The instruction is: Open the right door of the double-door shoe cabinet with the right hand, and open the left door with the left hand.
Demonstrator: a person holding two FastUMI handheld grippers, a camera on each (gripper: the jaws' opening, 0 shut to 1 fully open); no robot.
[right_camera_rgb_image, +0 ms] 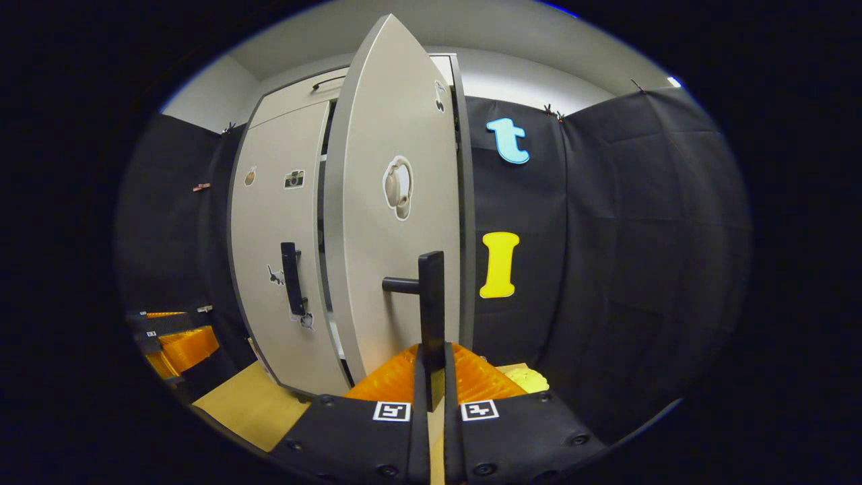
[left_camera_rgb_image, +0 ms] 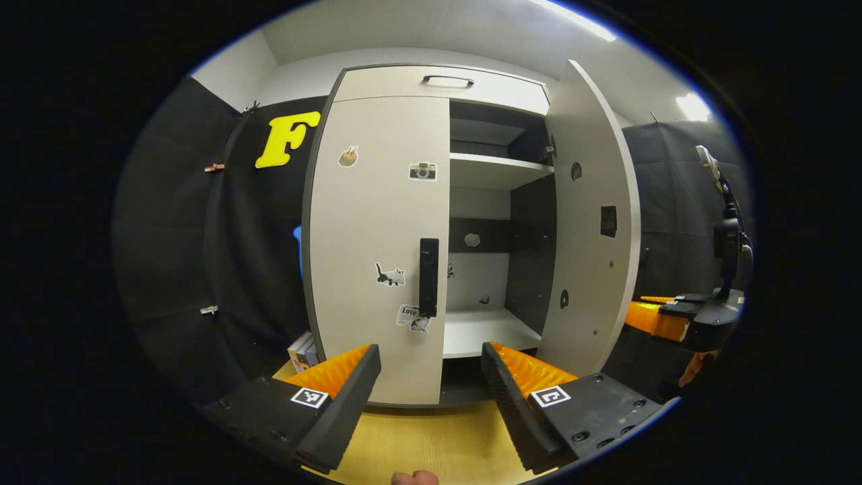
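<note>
A tall pale grey shoe cabinet point(left_camera_rgb_image: 441, 84) stands ahead in the left gripper view. Its left door point(left_camera_rgb_image: 377, 269) is closed, with a black vertical handle point(left_camera_rgb_image: 428, 277) and several stickers. My left gripper point(left_camera_rgb_image: 431, 367) is open, a short way in front of that handle and below it. The right door point(left_camera_rgb_image: 592, 229) is swung out, showing white shelves point(left_camera_rgb_image: 485, 330). In the right gripper view, my right gripper point(right_camera_rgb_image: 432, 377) is shut on the right door's black handle point(right_camera_rgb_image: 431, 296), with the right door point(right_camera_rgb_image: 397, 202) edge-on before me. The right gripper point(left_camera_rgb_image: 700, 313) also appears far right in the left gripper view.
Black cloth walls flank the cabinet on both sides. The floor point(left_camera_rgb_image: 431, 444) below is yellow wood. Some small boxes point(left_camera_rgb_image: 303, 350) lean at the cabinet's lower left corner. A drawer with a dark handle point(left_camera_rgb_image: 448, 80) tops the cabinet.
</note>
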